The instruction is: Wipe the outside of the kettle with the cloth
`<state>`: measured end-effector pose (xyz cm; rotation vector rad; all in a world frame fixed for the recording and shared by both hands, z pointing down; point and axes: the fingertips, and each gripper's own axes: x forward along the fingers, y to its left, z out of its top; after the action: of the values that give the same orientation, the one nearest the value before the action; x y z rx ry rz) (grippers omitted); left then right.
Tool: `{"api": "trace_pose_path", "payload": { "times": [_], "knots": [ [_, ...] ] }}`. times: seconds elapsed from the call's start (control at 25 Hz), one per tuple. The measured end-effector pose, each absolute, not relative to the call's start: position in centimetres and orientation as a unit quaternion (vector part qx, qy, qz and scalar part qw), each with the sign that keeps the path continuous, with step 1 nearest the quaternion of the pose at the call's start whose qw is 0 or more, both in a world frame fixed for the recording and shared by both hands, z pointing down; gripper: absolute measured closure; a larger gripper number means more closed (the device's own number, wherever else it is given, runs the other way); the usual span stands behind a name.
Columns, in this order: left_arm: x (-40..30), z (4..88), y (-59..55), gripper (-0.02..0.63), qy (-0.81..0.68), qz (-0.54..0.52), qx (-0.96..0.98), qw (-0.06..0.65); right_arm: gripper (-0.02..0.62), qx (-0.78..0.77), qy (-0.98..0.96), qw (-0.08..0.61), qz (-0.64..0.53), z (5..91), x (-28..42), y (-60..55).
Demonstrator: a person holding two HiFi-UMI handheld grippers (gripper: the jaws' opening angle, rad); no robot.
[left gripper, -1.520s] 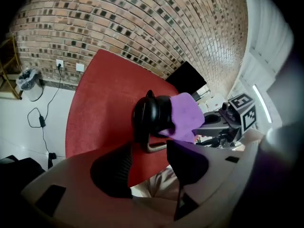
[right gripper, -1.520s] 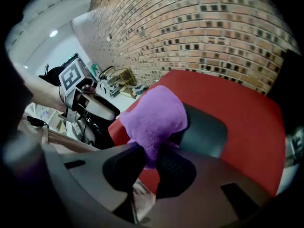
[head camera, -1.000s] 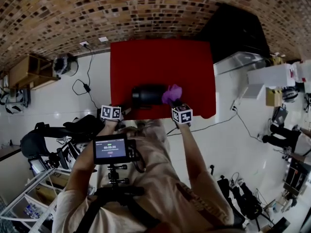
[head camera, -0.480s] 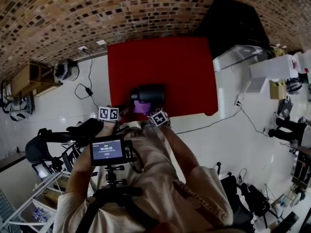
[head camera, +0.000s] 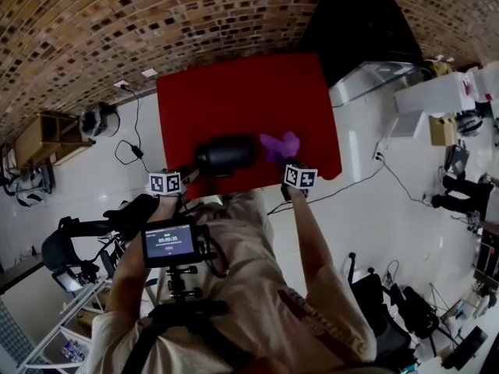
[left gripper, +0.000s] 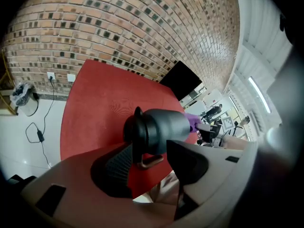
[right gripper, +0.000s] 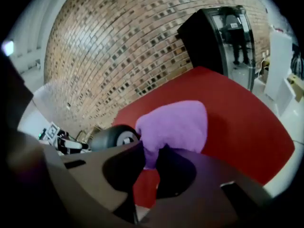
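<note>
Kettle [left gripper: 161, 129], black and held sideways, lies just beyond the left gripper [left gripper: 149, 152], whose fingers clamp its handle. That view shows its top end; the right gripper view shows its round base. The right gripper [right gripper: 149, 156] pinches the purple cloth [right gripper: 175, 125] just beside the kettle, over the red table [head camera: 234, 92]. Both forearms reach forward, grippers tilted down.

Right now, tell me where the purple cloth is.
In the head view the purple cloth is pinched in the right tongs, just right of the black kettle, over the red table.

Red table [head camera: 242, 100] on glossy white tiled floor [head camera: 374, 178]
</note>
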<state>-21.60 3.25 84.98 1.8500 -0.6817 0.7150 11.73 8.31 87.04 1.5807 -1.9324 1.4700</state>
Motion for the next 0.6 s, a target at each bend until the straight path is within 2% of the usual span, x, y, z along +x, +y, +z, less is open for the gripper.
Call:
{"api": "trace_pose_path", "payload": {
  "times": [0.12, 0.28, 0.4, 0.44, 0.52, 0.6],
  "knots": [
    [-19.6, 83.8, 2.5, 0.39, -0.276, 0.286, 0.78, 0.483, 0.528, 0.486, -0.707, 0.053, 0.511, 83.5, 9.2, 5.7],
    [-17.0, 83.3, 2.0, 0.39, -0.26, 0.307, 0.791, 0.462, 0.526, 0.404, -0.737, 0.051, 0.54, 84.4, 3.7, 3.8],
    [-16.3, 84.2, 1.9, 0.39, -0.26, 0.333, 0.783, 0.456, 0.529, 0.386, -0.713, 0.03, 0.584, 87.4, 2.9, 3.2],
    [-16.3, 84.4, 1.8, 0.392, -0.266, 0.339, 0.78, 0.454, 0.529, 0.383, -0.706, 0.034, 0.594, 88.4, 3.1, 3.3],
    [-16.5, 84.6, 1.3, 0.439, -0.279, 0.342, 0.775, 0.453, 0.529, 0.373, -0.703, 0.072, 0.601, 90.5, 3.1, 3.7],
    [-16.5, 84.5, 1.1, 0.439, -0.287, 0.342, 0.771, 0.454, 0.529, 0.361, -0.702, 0.102, 0.605, 92.5, 2.8, 4.0]
  ]
}}
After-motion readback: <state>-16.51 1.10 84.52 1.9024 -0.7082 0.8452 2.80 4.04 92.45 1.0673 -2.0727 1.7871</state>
